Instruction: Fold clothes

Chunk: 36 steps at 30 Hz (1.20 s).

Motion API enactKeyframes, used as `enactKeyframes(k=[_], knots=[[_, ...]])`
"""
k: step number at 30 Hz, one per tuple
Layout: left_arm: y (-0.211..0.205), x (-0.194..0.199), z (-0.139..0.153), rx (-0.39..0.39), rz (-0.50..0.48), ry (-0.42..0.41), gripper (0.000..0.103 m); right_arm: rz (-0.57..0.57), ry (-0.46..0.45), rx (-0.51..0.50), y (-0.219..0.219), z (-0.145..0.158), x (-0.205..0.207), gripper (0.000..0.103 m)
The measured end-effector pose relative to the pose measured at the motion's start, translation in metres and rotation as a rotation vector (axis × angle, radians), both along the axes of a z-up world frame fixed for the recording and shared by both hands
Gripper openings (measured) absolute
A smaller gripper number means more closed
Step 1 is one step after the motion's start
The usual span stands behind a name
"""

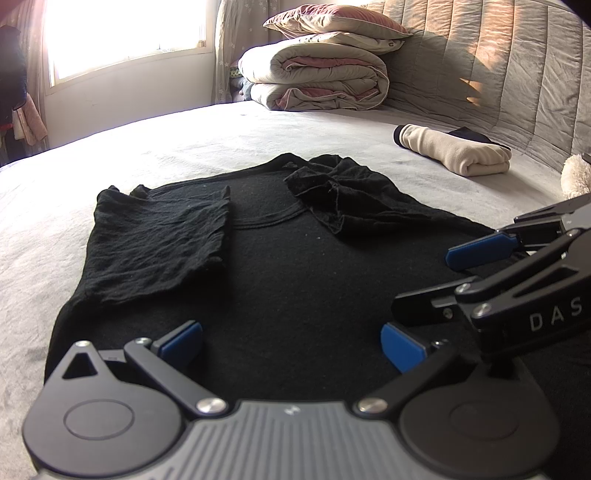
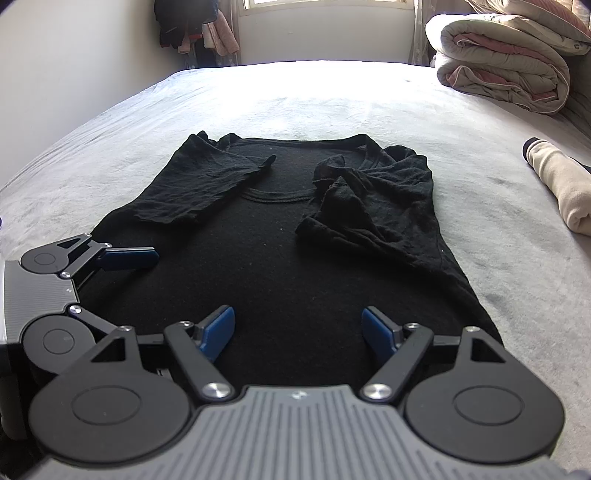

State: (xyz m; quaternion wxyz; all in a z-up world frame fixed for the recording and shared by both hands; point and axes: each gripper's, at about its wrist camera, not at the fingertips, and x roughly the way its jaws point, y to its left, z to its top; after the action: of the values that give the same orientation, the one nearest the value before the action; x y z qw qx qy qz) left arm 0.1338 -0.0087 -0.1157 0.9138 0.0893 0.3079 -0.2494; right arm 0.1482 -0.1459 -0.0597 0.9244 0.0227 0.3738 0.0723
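A black shirt (image 1: 288, 266) (image 2: 280, 258) lies flat on the grey bed sheet (image 1: 166, 144) (image 2: 295, 103), neckline away from me. Its two sleeves are turned inward onto the body: the left sleeve (image 1: 159, 240) (image 2: 199, 184) lies fairly flat, the right sleeve (image 1: 351, 199) (image 2: 369, 206) is crumpled. My left gripper (image 1: 291, 339) (image 2: 122, 291) is open over the near part of the shirt, nothing between its blue pads. Beside it, my right gripper (image 2: 299, 326) (image 1: 443, 280) hovers open over the same end, also holding nothing.
A folded beige garment (image 1: 458, 151) (image 2: 561, 184) lies on the bed at the right. Folded duvets (image 1: 317, 74) (image 2: 506, 62) are stacked at the far corner by a quilted headboard (image 1: 498, 74). A fluffy white object (image 1: 576, 177) sits at the right edge. Clothes (image 2: 195, 29) hang by the window.
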Motion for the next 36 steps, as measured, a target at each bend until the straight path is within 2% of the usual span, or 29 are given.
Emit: enactKeyframes(k=[13, 16, 29, 36], knots=[[0.000, 0.000, 0.000, 0.001, -0.001, -0.001, 0.103, 0.008, -0.008, -0.019, 0.009, 0.014, -0.012, 0.080], [0.000, 0.000, 0.000, -0.001, -0.001, 0.000, 0.103, -0.004, -0.021, -0.050, 0.009, 0.013, 0.000, 0.080], [0.001, 0.000, 0.000, 0.000, -0.003, 0.000, 0.103, -0.076, 0.038, -0.070, 0.006, 0.004, 0.100, 0.080], [0.001, 0.000, 0.000, -0.001, -0.003, 0.000, 0.103, -0.090, 0.026, -0.012, -0.003, 0.013, 0.076, 0.080]])
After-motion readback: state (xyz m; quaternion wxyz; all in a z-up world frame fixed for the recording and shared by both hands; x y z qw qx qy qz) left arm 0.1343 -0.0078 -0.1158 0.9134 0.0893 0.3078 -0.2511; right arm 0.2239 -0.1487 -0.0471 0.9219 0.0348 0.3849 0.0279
